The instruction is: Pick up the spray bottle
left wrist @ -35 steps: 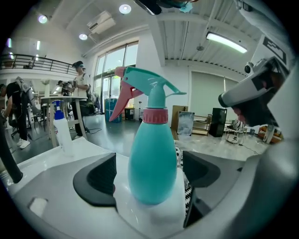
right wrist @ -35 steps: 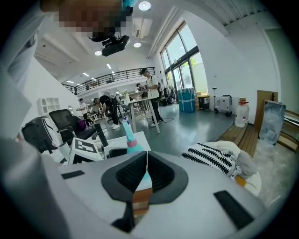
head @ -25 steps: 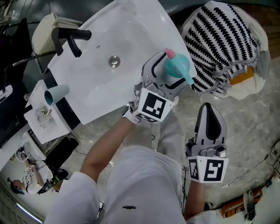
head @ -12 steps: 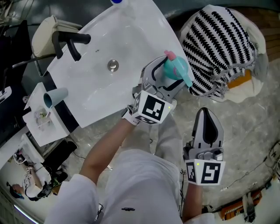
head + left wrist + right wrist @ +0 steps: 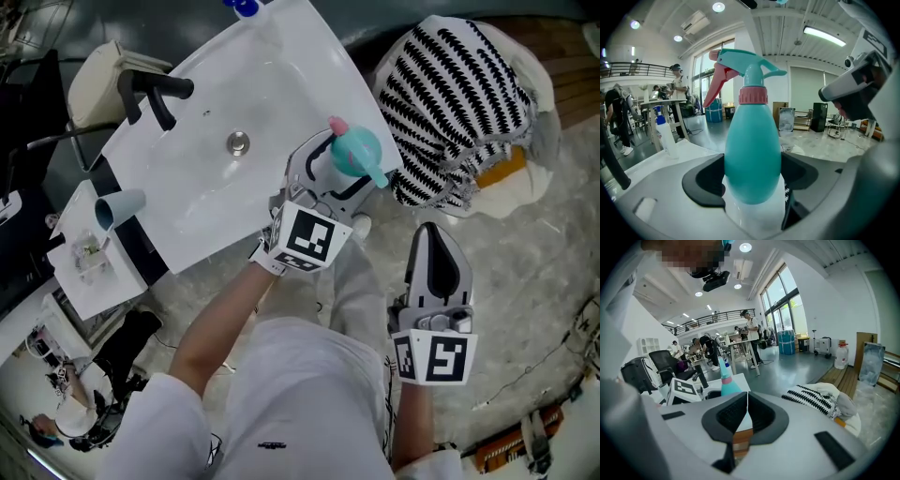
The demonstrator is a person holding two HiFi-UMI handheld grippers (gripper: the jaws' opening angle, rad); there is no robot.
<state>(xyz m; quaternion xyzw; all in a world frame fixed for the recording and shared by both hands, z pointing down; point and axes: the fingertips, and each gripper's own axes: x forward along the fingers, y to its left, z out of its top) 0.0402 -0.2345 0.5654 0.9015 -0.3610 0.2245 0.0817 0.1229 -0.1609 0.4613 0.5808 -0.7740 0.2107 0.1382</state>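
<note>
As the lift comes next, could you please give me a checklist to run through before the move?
1. Left claw closed on the bottle, touching both sides: ok.
2. Bottle upright, nozzle on top: ok.
3. Grip on the wide lower body, below the pink collar: ok.
4. Right claw shut, empty and apart from the bottle: ok.
5. Bottle base off the sink: cannot tell.
</note>
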